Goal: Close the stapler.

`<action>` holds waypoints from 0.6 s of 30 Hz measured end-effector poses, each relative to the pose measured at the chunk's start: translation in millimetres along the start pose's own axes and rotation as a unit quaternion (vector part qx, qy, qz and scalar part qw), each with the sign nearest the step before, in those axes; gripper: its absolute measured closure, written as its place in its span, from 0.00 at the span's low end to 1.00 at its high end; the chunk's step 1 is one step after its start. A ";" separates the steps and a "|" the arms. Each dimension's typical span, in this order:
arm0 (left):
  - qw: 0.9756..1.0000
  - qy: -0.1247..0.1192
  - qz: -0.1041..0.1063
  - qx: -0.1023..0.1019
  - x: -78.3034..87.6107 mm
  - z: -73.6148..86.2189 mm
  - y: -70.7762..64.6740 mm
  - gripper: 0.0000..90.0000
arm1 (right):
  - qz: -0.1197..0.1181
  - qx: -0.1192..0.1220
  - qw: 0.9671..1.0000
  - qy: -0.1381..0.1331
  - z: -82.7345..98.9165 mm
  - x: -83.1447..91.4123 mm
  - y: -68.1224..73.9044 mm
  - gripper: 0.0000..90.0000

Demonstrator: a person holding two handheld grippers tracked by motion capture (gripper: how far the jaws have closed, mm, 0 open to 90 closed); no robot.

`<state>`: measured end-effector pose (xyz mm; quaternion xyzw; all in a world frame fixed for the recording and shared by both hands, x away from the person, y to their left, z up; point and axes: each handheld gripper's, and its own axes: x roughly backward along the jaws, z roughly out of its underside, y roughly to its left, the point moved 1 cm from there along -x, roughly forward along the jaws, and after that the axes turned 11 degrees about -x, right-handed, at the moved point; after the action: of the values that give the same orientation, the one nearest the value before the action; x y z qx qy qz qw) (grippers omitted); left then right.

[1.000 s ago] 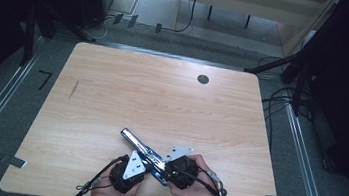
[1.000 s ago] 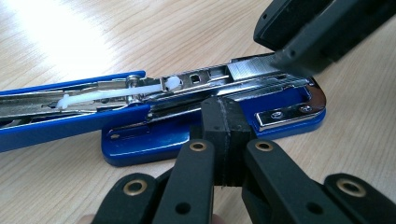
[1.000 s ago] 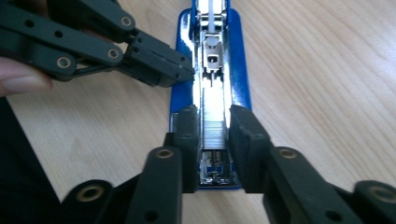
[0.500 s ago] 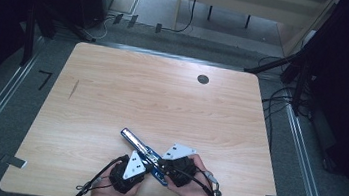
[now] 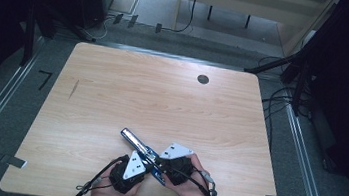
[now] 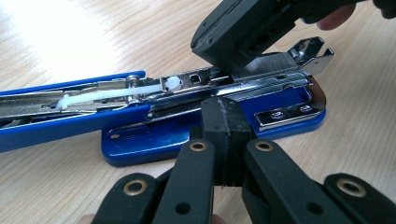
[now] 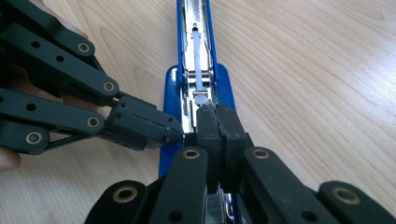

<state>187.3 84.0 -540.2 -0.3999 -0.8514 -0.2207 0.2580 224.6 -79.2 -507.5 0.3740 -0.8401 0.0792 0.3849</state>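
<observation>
Left claw: clenched, nothing between its jaws, tip pressed against the side of the stapler, probably to brace it. Right claw: jaws have just closed, now clenched and empty, resting on the open staple channel, seemingly pressing staples down. Stapler: blue, opened flat on the worktop near the front edge; long axis diagonal, lid end pointing away and leftward in the high view.
</observation>
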 end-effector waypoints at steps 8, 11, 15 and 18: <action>1.000 0.001 0.000 -0.001 0.1 0.0 -0.1 1.00 | 0.000 -0.004 1.000 0.004 0.7 1.6 -1.1 1.00; 1.000 0.001 -0.001 -0.001 0.2 -0.1 -0.1 1.00 | 0.005 0.001 1.000 0.000 0.0 -1.1 -0.2 1.00; 1.000 0.001 0.000 -0.001 0.1 -0.1 0.0 1.00 | 0.007 0.000 1.000 0.005 1.0 -2.8 0.0 1.00; 1.000 0.000 0.000 0.000 0.0 0.0 0.0 1.00 | 0.004 0.001 1.000 0.006 1.5 -1.5 -1.3 1.00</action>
<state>187.3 84.0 -540.2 -0.4001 -0.8512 -0.2207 0.2580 225.3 -79.9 -509.8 0.3708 -0.8390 0.0836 0.3894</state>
